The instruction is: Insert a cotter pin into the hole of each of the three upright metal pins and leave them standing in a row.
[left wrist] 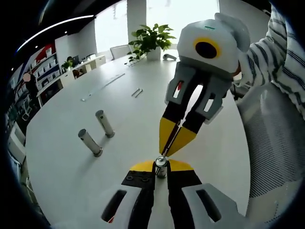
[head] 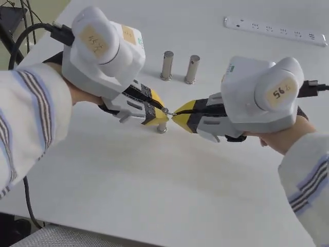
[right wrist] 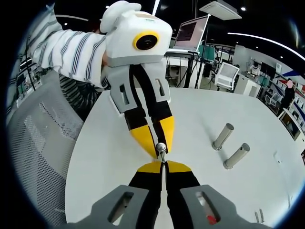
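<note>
Where the two grippers meet tip to tip above the white table [head: 154, 195], the left gripper [head: 158, 116] has its yellow-tipped jaws pinched on the upper part of one metal pin [left wrist: 161, 167]. That pin stands upright, with its foot showing just below the jaws in the head view. In the left gripper view its round top sits directly between that gripper's own jaw tips.

The right gripper [right wrist: 163, 168] faces it from the opposite side, its jaws pressed together on a thin cotter pin [right wrist: 163, 157]. The cotter pin points straight forward out of the jaw tips and reaches the top of the held metal pin. Whether its end has entered the hole cannot be told.

Two other metal pins [head: 167, 65] [head: 192, 69] stand upright side by side, a little apart from each other. They are beyond both grippers in the head view, off to the left of the left gripper's jaws and off to the right of the right gripper's jaws. Farther ahead of the left gripper, two spare cotter pins [left wrist: 137, 92] lie on the table. A white power strip [head: 275, 31] lies well beyond the right gripper.
</note>
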A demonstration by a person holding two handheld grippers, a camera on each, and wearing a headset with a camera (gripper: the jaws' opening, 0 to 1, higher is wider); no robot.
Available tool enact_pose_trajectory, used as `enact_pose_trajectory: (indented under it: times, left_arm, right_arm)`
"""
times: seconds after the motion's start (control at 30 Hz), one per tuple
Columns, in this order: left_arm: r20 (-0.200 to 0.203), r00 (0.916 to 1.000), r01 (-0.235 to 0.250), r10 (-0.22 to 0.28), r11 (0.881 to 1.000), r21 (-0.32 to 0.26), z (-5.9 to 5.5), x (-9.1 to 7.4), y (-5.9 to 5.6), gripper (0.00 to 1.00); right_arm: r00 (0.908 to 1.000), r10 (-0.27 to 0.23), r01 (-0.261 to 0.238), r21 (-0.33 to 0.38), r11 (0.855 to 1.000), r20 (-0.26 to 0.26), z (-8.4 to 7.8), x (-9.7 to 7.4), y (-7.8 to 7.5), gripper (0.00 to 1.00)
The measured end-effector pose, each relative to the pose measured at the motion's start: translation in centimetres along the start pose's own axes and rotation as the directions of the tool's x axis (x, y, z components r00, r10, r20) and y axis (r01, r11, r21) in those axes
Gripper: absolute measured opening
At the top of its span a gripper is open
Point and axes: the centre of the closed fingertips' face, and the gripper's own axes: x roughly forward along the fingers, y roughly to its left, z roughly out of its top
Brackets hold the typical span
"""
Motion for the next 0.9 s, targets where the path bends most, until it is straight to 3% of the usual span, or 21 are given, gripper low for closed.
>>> enact_pose_trajectory:
  times: [0.37,0.57,0.67,0.9]
  left_arm:
    - [-0.008,1.0,-0.001,0.001,1.0,0.014,-0.1,0.2,-0.2,0.05]
    - [-0.001,1.0,0.0,0.0,1.0,0.015,-0.1,0.2,-0.4,0.05]
    - [-0.003,1.0,0.001,-0.001,1.0,0.023,0.0,0.3,-0.5,0.05]
    - [-0.011,0.9999,0.006,-0.005,0.998,0.059,0.0,0.3,-0.5,0.05]
  right_arm:
    - [0.9991,0.038,-0.04,-0.108,0.993,-0.019,0.4,0.7,0.1,0.0]
    - [0.9986,0.052,-0.052,-0.087,0.995,-0.002,0.3,0.3,0.0,0.0]
    - [0.9977,0.067,-0.068,-0.077,0.995,-0.009,0.1,-0.1,0.3,0.05]
    - [0.9978,0.064,-0.065,-0.081,0.995,-0.016,-0.1,-0.4,0.2,0.0]
